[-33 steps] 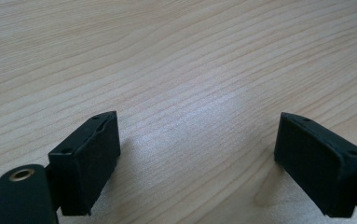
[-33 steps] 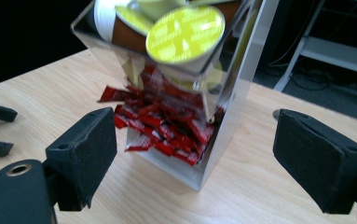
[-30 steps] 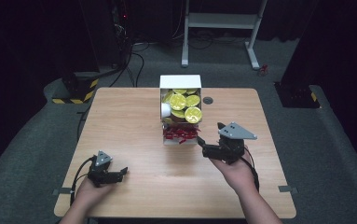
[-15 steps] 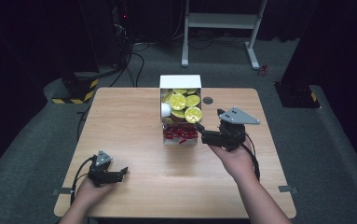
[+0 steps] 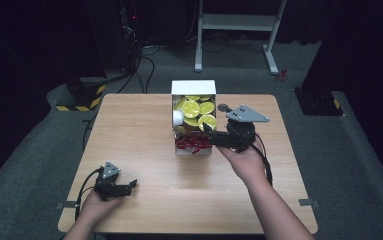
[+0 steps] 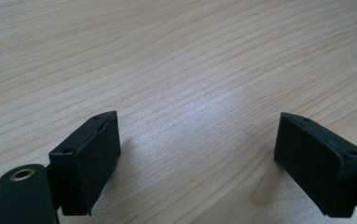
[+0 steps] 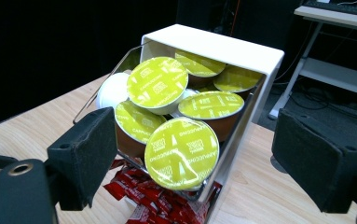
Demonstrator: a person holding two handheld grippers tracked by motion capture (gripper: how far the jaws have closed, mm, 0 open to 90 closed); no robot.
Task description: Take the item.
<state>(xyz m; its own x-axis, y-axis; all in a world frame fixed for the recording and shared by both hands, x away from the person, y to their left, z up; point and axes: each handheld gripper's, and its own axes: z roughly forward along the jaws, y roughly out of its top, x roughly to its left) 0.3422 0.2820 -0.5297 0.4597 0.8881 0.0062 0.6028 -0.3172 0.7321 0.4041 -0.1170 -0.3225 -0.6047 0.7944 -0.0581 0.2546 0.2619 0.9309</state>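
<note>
A white box (image 5: 193,87) at the table's far middle holds a wire basket of coffee capsules (image 5: 197,112) with yellow-green lids; red packets (image 5: 191,144) lie under them. My right gripper (image 5: 208,134) hovers at the box's right front corner, jaws open and pointing left at it. In the right gripper view the open right gripper (image 7: 204,158) frames the nearest capsule (image 7: 181,151), with nothing touching the pads. A white capsule (image 7: 112,89) sits at the basket's left. My left gripper (image 5: 133,185) rests open on the table at the near left; the left gripper (image 6: 195,158) holds nothing.
The wooden table (image 5: 129,130) is bare around the left gripper. A small dark round object (image 5: 224,107) lies on the table just right of the box. Dark floor, cables and a white frame (image 5: 239,22) lie beyond the far edge.
My right gripper has risen and moved away from the person toward the box, its jaws now level with the capsules. The left gripper has stayed put.
</note>
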